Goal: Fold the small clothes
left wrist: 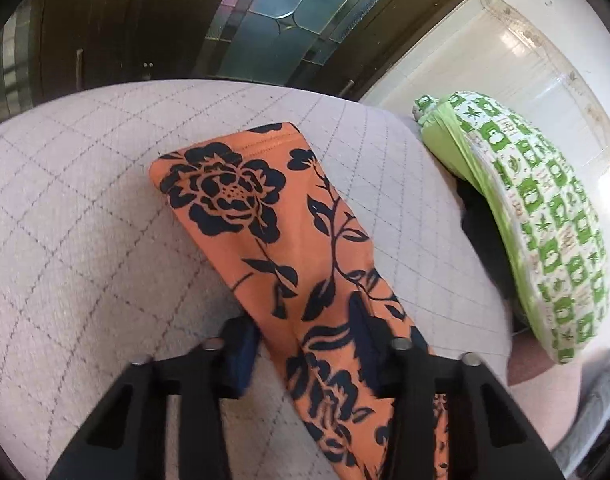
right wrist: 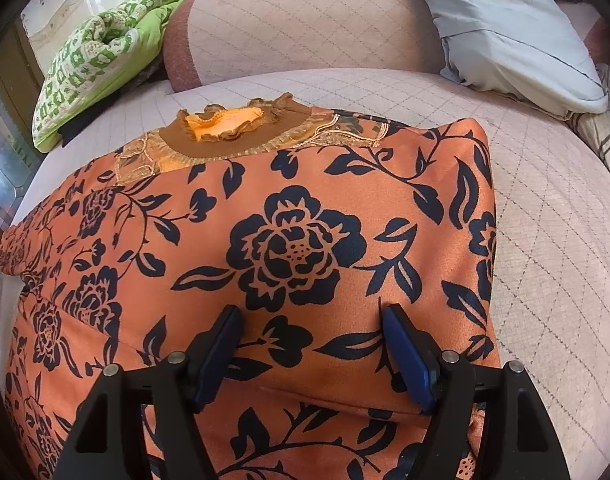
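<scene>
An orange garment with black flowers (right wrist: pixel 297 248) lies spread on the quilted sofa seat (right wrist: pixel 545 208), its brown ruffled neckline (right wrist: pixel 229 128) at the far side. One sleeve (left wrist: pixel 273 216) stretches out flat in the left wrist view. My left gripper (left wrist: pixel 305 340) is open, its jaws astride the sleeve near its inner end. My right gripper (right wrist: pixel 311 344) is open, low over the body of the garment, with a fold edge just below its blue pads (right wrist: pixel 405 356).
A green and white patterned quilt (left wrist: pixel 545 216) lies at the sofa's end; it also shows in the right wrist view (right wrist: pixel 93 60). A pale blue pillow (right wrist: pixel 505 32) leans on the backrest (right wrist: pixel 305 20). A dark wooden door with glass panes (left wrist: pixel 265 20) stands beyond the seat.
</scene>
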{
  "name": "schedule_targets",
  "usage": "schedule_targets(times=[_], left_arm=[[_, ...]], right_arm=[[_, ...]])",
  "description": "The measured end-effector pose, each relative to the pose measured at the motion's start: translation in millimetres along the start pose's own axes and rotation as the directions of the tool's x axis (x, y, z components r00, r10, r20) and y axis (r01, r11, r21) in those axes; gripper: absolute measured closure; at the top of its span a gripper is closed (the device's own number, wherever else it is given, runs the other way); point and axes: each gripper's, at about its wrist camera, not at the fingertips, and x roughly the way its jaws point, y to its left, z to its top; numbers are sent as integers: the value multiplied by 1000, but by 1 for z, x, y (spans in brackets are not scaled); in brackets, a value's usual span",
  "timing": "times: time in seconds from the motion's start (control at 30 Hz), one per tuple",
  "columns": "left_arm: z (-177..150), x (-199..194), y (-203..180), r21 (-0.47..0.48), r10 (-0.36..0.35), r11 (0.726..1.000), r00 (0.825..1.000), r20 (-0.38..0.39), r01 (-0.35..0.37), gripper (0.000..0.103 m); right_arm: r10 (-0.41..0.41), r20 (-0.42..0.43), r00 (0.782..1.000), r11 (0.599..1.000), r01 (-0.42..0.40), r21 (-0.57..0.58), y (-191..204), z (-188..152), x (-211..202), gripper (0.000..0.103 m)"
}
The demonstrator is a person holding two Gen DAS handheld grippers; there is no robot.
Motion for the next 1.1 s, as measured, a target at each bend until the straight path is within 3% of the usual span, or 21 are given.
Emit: schedule_targets(times=[0.03, 0.07, 0.2, 0.27, 0.3, 0.4, 0.47, 0.53, 0.6, 0.77, 0.8, 0.87, 0.9, 0.97, 1.0, 1.07, 1.1], left_arm=[[0, 2, 0, 9, 35, 999, 999, 8, -35, 87], [0, 2, -1, 19, 63, 998, 998, 17, -64, 93], [-3, -5, -3, 28, 86, 996, 996, 39, -87, 98], [-6, -17, -17, 65, 93, 993, 993, 67, -98, 98], [-11, -30, -34, 109, 83, 990, 993, 88, -92, 98], [-25, -66, -77, 220, -6, 975, 991, 132, -23, 98], [-45, -99, -117, 321, -89, 946, 986, 143, 39, 98], [-75, -133, -156, 432, -161, 898, 976, 149, 83, 98], [-113, -163, -192, 538, -233, 833, 964, 130, 129, 98], [-231, -216, -263, 728, -363, 630, 931, -31, 270, 98], [-264, -221, -275, 757, -373, 576, 923, -93, 308, 98], [-313, -221, -292, 782, -364, 512, 914, -178, 356, 98], [-340, -215, -302, 800, -338, 457, 908, -248, 388, 97], [-387, -200, -315, 824, -234, 345, 892, -387, 449, 85], [-410, -192, -320, 830, -159, 309, 886, -436, 464, 82], [-419, -194, -321, 825, -156, 305, 880, -449, 475, 82], [-414, -199, -320, 817, -184, 312, 875, -448, 484, 75]], right_arm=[[-1, 0, 1000, 1000, 1, 1, 0, 0, 0, 27], [-2, 1, 1000, 1000, 2, 1, 1, -1, 0, 27], [4, 2, 1000, 1000, -4, 20, -1, -2, -2, 31], [19, 14, 1000, 999, -20, 42, -4, -2, -6, 43], [32, 18, 999, 998, -33, 56, -6, 0, -9, 51], [57, 60, 997, 993, -62, 101, -16, 4, -21, 53], [62, 89, 994, 990, -72, 120, -21, 5, -29, 53], [65, 113, 991, 987, -81, 140, -27, 6, -37, 53], [69, 126, 990, 983, -89, 159, -32, 8, -42, 53], [81, 163, 983, 962, -120, 246, -56, 12, -59, 53], [82, 171, 982, 956, -126, 264, -62, 13, -62, 53], [85, 188, 979, 943, -140, 301, -74, 14, -68, 53], [88, 195, 977, 937, -148, 315, -80, 16, -68, 53], [96, 207, 974, 930, -162, 330, -89, 16, -72, 53], [98, 212, 972, 928, -167, 334, -92, 15, -73, 53], [102, 222, 970, 921, -177, 347, -100, 14, -76, 52], [109, 226, 968, 914, -187, 360, -104, 14, -75, 52]])
